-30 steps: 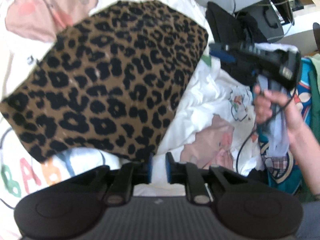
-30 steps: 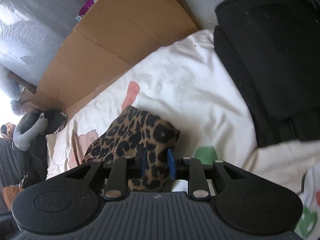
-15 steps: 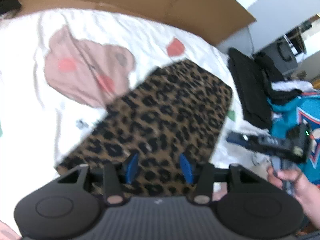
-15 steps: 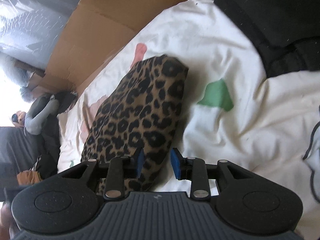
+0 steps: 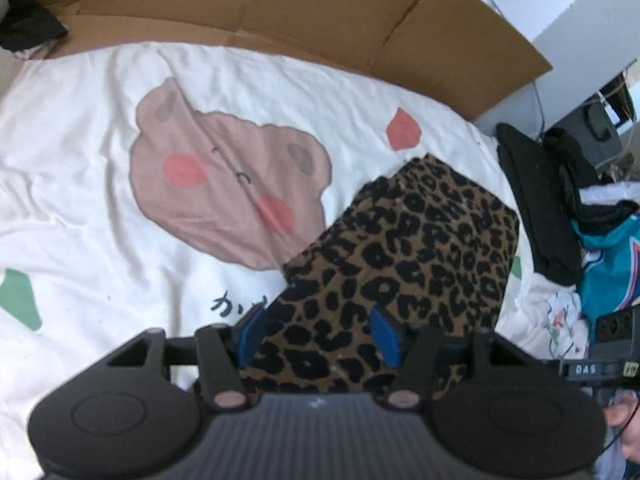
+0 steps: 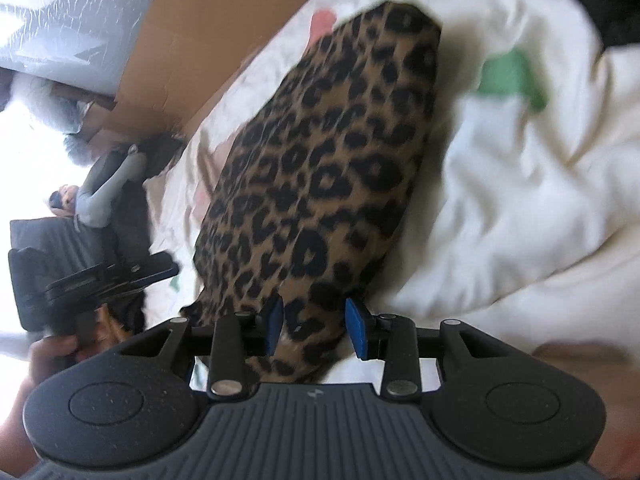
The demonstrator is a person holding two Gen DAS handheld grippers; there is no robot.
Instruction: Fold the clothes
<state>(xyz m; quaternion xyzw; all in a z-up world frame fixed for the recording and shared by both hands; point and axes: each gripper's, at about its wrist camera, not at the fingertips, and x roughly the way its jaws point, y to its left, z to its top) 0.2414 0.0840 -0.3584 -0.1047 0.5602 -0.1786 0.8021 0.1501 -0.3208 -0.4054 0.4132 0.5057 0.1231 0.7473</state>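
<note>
In the left wrist view, a dark bundle (image 5: 30,28) at the far left is cut off by the picture's edge and cannot be identified. The white bedspread (image 5: 80,184) carries a pink bear print (image 5: 228,184); dark lettering below the bear is partly hidden behind the left gripper (image 5: 318,334). Brown cardboard (image 5: 280,8) stands along the bedspread's far edge. The leopard-print garment (image 5: 420,256) lies folded on the bedspread, right of the bear, and its near end runs out of sight under the left gripper's body. That gripper's jaws are opening, the blue pads (image 5: 250,332) set apart with cloth seen between them but not pinched. Further right lie black clothes (image 5: 536,208) and a teal garment (image 5: 608,272), both cropped. At the far right, only a part of the right gripper (image 5: 612,344) shows.

In the right wrist view, the left gripper (image 6: 108,276) appears blurred at the left, with the hand (image 6: 52,354) on it half hidden. The garment (image 6: 320,168) runs up the middle, smeared by motion, its near corner hidden beneath the right gripper (image 6: 314,330). The right gripper's jaws are opening too; leopard cloth sits between its pads (image 6: 358,330), and neither clearly presses on it. The bedspread (image 6: 520,200) bunches at the right, a green patch (image 6: 512,76) on it too blurred to make out.
</note>
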